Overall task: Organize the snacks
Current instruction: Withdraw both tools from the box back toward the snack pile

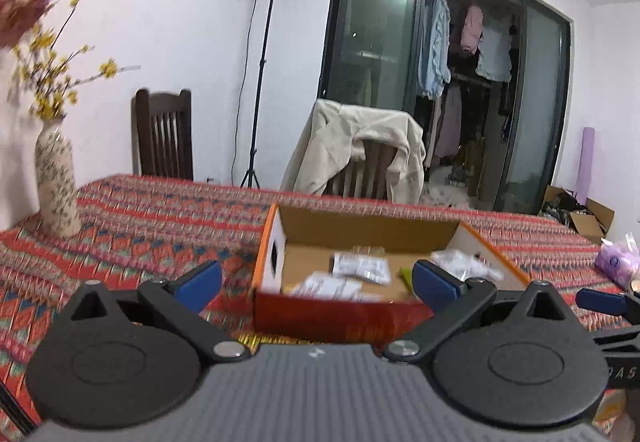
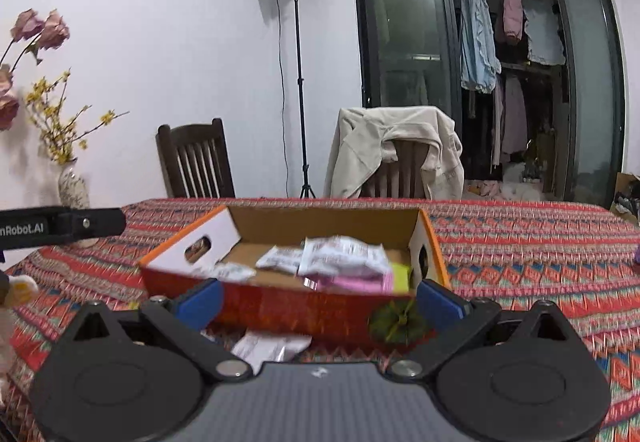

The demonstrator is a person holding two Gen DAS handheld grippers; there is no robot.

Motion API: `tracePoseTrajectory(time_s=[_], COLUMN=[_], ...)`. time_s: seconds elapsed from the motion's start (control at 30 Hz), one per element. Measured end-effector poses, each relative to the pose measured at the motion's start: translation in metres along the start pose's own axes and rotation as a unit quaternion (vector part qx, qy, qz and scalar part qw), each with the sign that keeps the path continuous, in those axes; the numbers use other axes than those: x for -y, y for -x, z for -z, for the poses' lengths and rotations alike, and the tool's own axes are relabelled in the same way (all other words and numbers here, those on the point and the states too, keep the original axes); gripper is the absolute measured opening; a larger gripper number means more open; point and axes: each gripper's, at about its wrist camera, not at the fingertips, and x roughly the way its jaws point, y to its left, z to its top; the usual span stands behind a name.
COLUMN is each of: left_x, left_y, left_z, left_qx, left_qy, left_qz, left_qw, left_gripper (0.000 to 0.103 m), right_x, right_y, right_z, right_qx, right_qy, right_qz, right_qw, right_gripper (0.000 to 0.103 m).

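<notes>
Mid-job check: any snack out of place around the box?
Yes. One white snack packet lies on the tablecloth just in front of the cardboard box, outside it, between the open right tongs. The other packets sit inside the box.

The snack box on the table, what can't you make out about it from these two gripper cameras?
- Printing on the white packets: blurred in both views.
- Box floor nearest the camera: hidden by its red front wall, both views.
- Green item: left view, half covered by the left gripper finger.
- Packet on the tablecloth: right view, partly hidden behind the right gripper body.
</notes>
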Motion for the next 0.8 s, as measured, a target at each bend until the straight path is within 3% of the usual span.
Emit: tracePoseTrajectory(time_s=[0.33,0.5,0.8], left_x=[-0.026,-0.029,-0.035], left_y=[0.028,0.04,0.046], left_z=[0.052,0.058,0.065], left_qx=[-0.027,-0.022,-0.03], left_qy=[0.019,0.01,0.012], left_qz=[-0.008,-0.014,-0.015], left_qw=[0.9994,0.9996,0.9993], left_gripper=[0.103,0.103,0.103], right_x=[0.0,-0.006,-0.018], right_y=[0.015,0.023,0.025], right_z=[0.043,0.056,0.072], right_qx=[-0.053,-0.063,-0.097], right_qy=[-0.016,0.001,0.004], right_qz=[-0.015,-0.001,-0.013], right_qw=[0.998,0.998,0.995], right_gripper=[0.103,0.103,0.103])
